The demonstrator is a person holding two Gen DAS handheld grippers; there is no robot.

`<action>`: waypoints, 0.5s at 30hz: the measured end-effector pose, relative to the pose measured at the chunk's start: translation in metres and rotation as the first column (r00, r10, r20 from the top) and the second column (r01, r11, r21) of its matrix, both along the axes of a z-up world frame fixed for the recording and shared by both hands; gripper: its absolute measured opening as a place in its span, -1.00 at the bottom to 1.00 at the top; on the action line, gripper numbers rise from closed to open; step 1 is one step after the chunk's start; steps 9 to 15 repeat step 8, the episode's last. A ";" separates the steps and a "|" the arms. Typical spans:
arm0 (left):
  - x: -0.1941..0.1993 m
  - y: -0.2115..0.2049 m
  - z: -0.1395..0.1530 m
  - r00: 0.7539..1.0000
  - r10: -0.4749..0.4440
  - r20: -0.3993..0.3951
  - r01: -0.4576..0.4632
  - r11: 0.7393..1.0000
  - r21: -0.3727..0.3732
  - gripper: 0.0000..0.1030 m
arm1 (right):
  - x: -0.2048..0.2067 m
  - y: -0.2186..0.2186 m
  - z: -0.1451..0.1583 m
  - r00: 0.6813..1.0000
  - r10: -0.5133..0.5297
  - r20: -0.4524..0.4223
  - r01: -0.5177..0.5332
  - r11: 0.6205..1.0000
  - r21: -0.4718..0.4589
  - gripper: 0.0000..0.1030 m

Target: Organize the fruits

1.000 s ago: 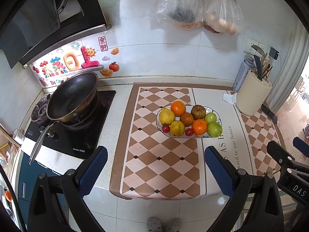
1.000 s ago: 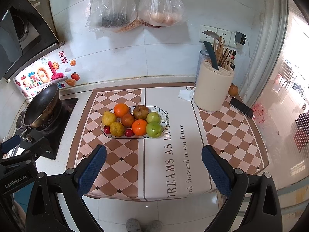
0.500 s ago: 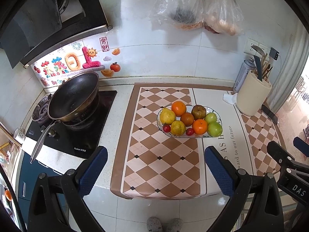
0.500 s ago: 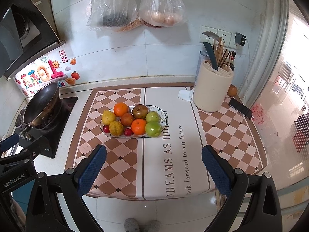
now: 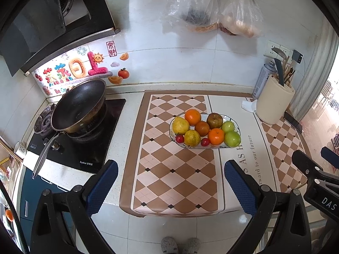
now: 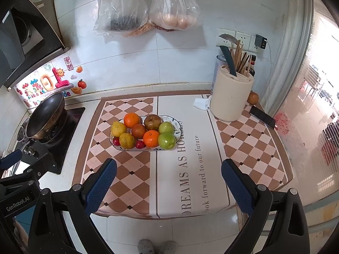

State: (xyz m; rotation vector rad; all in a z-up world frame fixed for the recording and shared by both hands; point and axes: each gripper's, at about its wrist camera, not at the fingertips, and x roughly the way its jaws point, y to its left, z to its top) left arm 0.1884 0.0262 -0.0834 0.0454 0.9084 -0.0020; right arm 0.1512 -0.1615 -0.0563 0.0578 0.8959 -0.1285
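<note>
An oval white plate on the checkered counter mat holds several fruits: oranges, yellow pears, green apples, brown fruits and small red ones. One more orange fruit lies behind the utensil holder. My left gripper is open and empty, held back above the counter's front edge. My right gripper is open and empty, likewise well short of the plate.
A wok sits on the gas stove at left. A cream utensil holder with knife and chopsticks stands at back right, with a crumpled tissue and a phone beside it. Plastic bags hang on the wall.
Both views have shifted only slightly; the grippers stay open and the fruit has not moved.
</note>
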 end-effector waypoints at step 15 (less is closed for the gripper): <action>-0.002 0.000 0.001 1.000 -0.003 0.008 0.004 1.000 -0.007 0.99 | 0.000 0.000 0.000 1.000 0.001 0.000 -0.001 1.000 0.002 0.96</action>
